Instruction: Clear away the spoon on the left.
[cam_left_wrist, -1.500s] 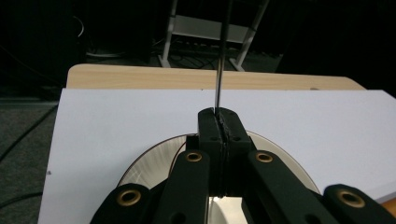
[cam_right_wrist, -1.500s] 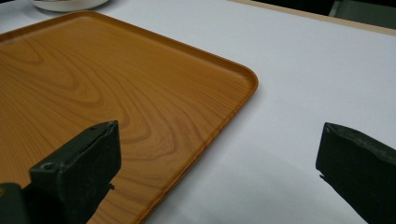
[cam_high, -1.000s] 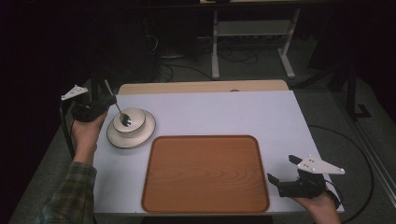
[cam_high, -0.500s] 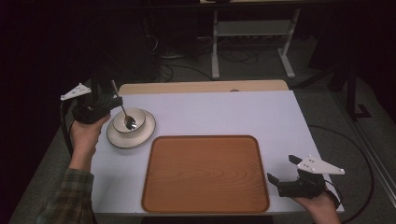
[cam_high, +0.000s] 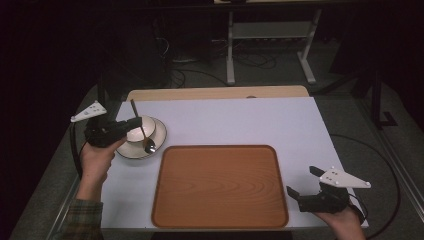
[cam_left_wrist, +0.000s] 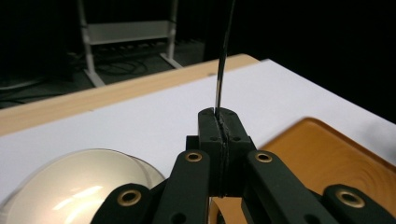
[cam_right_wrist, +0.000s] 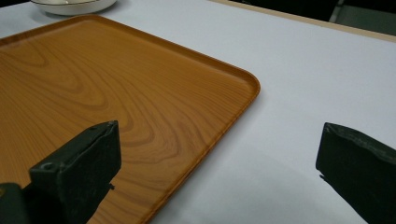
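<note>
A smooth wood-grain tray (cam_high: 220, 187), a glossy glazed bowl (cam_left_wrist: 74, 179) and a shiny metal spoon (cam_high: 143, 135).

The wooden tray (cam_high: 220, 187) lies bare across the lower centre of the frame, and the white tabletop (cam_high: 250, 120) above it is open to the right edge. At left, a bowl on its saucer (cam_high: 150, 131) blocks the passage, with a spoon (cam_high: 142, 135) slanting over it.

Dim room, black surroundings — overhead glare on the bowl (cam_left_wrist: 79, 186), blurred close fingers (cam_right_wrist: 74, 163).
</note>
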